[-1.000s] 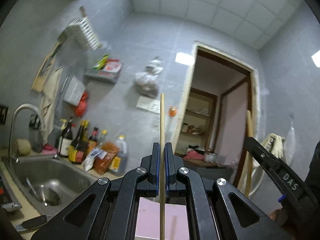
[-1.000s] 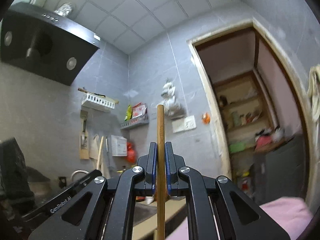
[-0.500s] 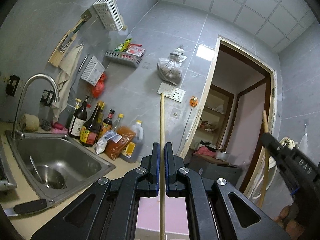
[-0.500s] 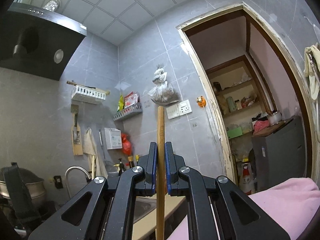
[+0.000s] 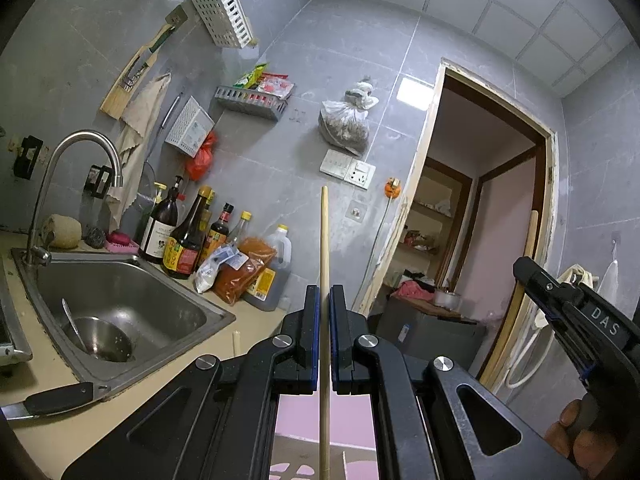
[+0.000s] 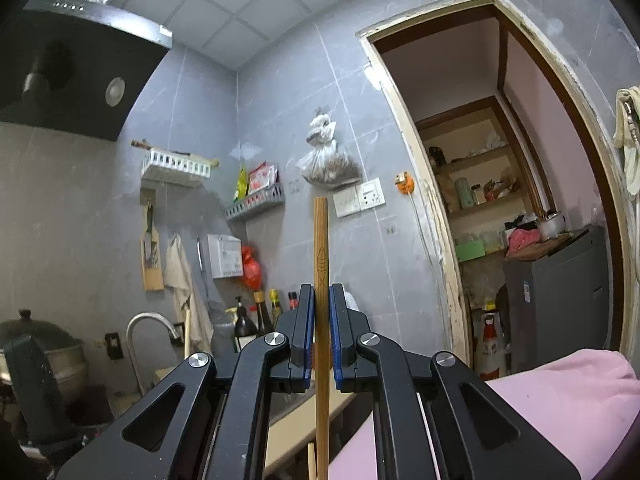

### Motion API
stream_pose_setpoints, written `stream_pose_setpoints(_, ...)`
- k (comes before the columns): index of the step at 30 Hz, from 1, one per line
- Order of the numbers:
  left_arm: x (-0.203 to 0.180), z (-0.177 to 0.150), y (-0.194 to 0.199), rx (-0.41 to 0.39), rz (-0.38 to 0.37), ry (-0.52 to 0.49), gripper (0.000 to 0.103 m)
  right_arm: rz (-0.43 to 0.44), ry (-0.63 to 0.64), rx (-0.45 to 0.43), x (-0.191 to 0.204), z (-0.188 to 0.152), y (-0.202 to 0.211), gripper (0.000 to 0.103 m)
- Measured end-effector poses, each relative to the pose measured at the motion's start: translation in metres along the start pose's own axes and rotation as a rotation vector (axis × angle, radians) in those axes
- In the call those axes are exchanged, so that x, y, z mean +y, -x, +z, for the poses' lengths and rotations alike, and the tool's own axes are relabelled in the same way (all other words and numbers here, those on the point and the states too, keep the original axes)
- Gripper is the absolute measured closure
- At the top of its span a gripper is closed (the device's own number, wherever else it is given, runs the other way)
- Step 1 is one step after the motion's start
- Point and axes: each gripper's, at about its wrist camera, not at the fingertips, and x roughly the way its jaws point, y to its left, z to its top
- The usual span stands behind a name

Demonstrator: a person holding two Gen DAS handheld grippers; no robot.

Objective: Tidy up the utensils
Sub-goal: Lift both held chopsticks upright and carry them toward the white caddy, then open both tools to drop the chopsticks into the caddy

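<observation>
My left gripper is shut on a thin pale chopstick that stands upright between its jaws. My right gripper is shut on a thicker brown chopstick, also upright. The right gripper also shows at the right of the left wrist view with its chopstick sticking up. Both are held in the air above the counter. A white slotted utensil basket hangs high on the wall, also in the right wrist view.
A steel sink with a faucet holds a bowl and a spoon. Sauce bottles line the wall. A knife lies on the counter edge. A loose chopstick lies by the sink. A doorway opens at right.
Both grippers have tilted downward, so the sink, counter and bottles now show lower and fuller. Both chopsticks stay clamped.
</observation>
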Motion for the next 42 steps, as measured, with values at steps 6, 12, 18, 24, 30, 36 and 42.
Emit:
stream_pose_setpoints(6,-0.006,-0.007,0.003,0.047,-0.004,-0.034,0.101,0.025,0.058,0.050,0.006,-0.007,0.005,0.097)
stream_pose_setpoints(12,-0.015,-0.016,0.003,0.118,-0.011,-0.078,0.098,0.035,0.101,0.100,0.007,-0.012,0.010,0.095)
stream_pose_setpoints(18,-0.023,-0.018,0.006,0.152,-0.031,-0.086,0.073,0.034,0.111,0.104,0.002,-0.012,0.018,0.076)
stream_pose_setpoints(24,-0.038,-0.008,0.015,0.147,-0.042,-0.119,0.056,0.028,0.118,0.062,-0.003,0.001,0.034,0.057)
stream_pose_setpoints(30,-0.056,-0.001,0.023,0.135,-0.058,-0.129,0.037,-0.015,0.114,-0.002,-0.018,0.021,0.058,0.035)
stream_pose_setpoints(36,-0.080,0.007,0.035,0.092,-0.083,-0.147,0.008,-0.078,0.149,-0.038,-0.041,0.037,0.087,0.017)
stream_pose_setpoints(42,-0.111,0.009,0.043,0.078,-0.142,-0.178,0.003,-0.156,0.168,-0.029,-0.074,0.047,0.121,0.000)
